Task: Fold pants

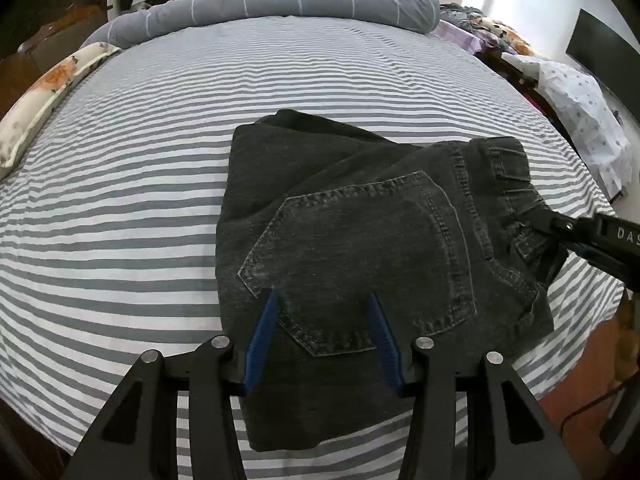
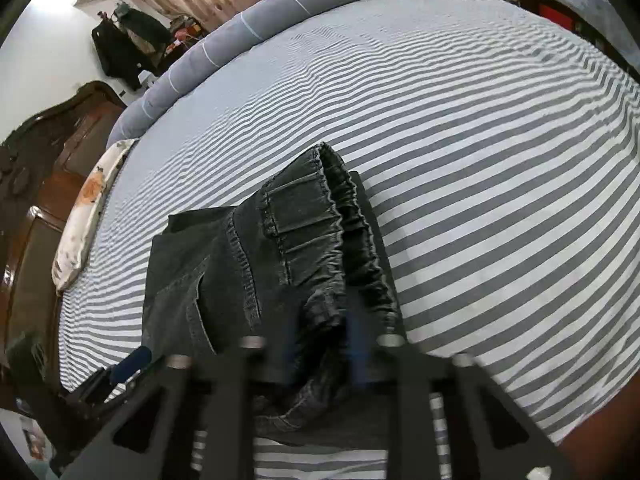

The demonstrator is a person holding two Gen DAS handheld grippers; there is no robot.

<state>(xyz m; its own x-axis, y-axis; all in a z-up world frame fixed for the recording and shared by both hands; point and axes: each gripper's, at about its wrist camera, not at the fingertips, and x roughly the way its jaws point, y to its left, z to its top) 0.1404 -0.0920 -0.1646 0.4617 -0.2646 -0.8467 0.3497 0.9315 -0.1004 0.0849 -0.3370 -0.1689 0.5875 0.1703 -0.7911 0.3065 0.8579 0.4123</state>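
Observation:
Dark grey jeans [image 1: 360,240] lie folded into a compact stack on the striped bed [image 1: 160,160], back pocket up. My left gripper [image 1: 322,300] is open, its blue fingers [image 1: 264,332] spread just above the pocket's near edge, holding nothing. My right gripper [image 1: 560,228] comes in from the right at the elastic waistband. In the right wrist view the jeans [image 2: 280,248] show waistband-first, and the right gripper [image 2: 324,320] has its blurred blue fingers [image 2: 356,344] either side of a raised fold of the waistband, pinching it.
A grey rolled duvet [image 1: 280,4] lies along the far edge of the bed. A floral pillow [image 1: 44,100] sits at the left edge. A white patterned garment [image 1: 580,108] and other clothes lie off the right side. A wooden headboard [image 2: 52,152] stands at the left.

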